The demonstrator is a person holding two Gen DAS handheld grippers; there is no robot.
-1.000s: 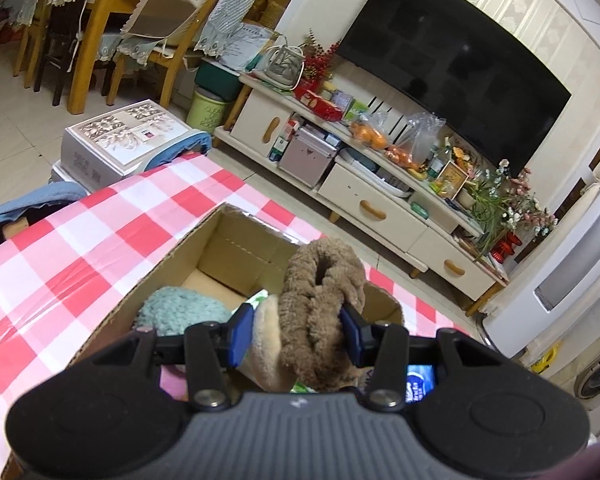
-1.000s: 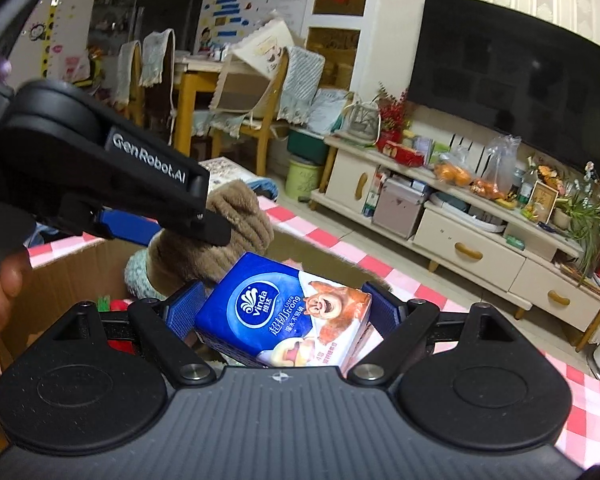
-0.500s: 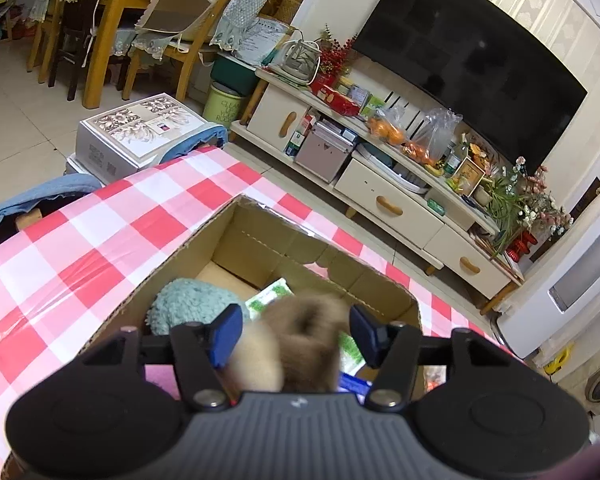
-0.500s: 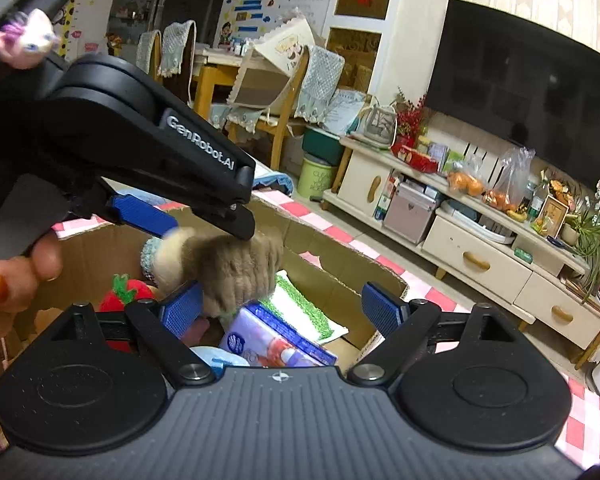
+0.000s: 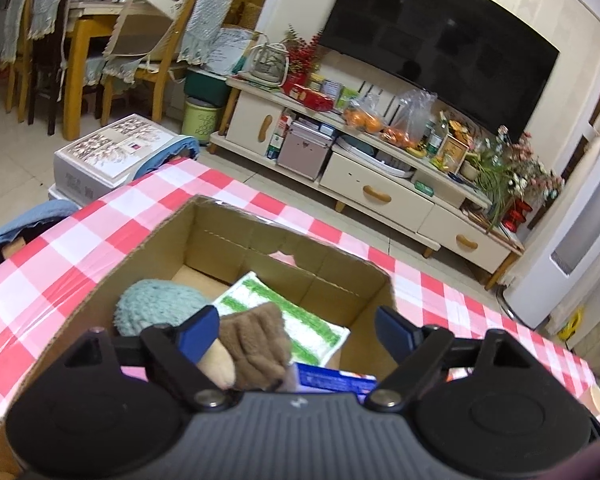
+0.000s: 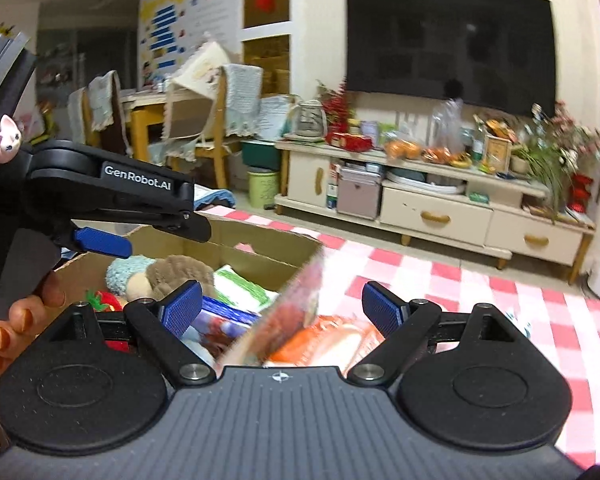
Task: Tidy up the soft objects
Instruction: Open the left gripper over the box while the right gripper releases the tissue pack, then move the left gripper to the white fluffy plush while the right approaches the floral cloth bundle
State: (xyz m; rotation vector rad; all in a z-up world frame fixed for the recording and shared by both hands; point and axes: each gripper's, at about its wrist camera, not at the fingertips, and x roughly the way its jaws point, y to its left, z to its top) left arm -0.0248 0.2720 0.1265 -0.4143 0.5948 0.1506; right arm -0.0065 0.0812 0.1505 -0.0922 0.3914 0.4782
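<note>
table [image 5: 80, 240] under red-and-white check cloth; dining chairs [image 5: 44, 40] left, tv [image 5: 440, 40] right. left gripper [image 5: 296, 330] marked "genrobot.ai", angled down over cardboard box [image 5: 260, 240], jaws just opened, released; brown plush [image 5: 256, 344] lies in box. right gripper [image 6: 280, 308] jaws apart, holding nothing.

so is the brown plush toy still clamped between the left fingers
No, the left gripper has just been opening, and the brown plush toy lies loose in the cardboard box.
</note>
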